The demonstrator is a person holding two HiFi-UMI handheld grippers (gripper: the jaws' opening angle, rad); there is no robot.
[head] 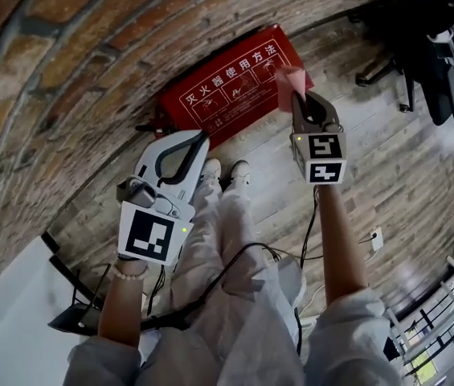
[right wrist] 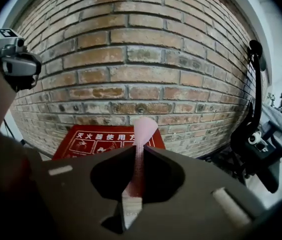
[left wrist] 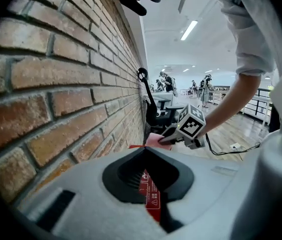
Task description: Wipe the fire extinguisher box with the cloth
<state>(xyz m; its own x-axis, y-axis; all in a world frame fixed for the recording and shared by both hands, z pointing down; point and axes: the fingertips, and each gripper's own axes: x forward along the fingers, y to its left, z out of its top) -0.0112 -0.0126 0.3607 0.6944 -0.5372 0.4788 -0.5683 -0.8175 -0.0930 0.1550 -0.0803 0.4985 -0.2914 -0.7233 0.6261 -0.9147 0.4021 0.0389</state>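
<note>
1. Cloth [right wrist: 143, 128]: pink, pinched between my right gripper [right wrist: 140, 151] jaws.
2. My left gripper [left wrist: 144, 150]: jaws together, nothing between.
3. Red fire extinguisher box [head: 227, 83]: on floor [head: 387, 175], against brick wall [head: 66, 71].

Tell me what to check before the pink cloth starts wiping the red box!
1. Cloth held tight: ok. The right gripper is shut on the pink cloth.
2. Right gripper aimed at the fire extinguisher box: ok. The box sits just beyond the cloth.
3. Cloth touching the box: cannot tell. It overlaps the box's corner in the head view, but no view shows contact.
4. Left gripper out of the way: ok. It is shut, empty and off to the box's side.
5. Box steady: ok. It stands on the floor against the brick wall.
</note>
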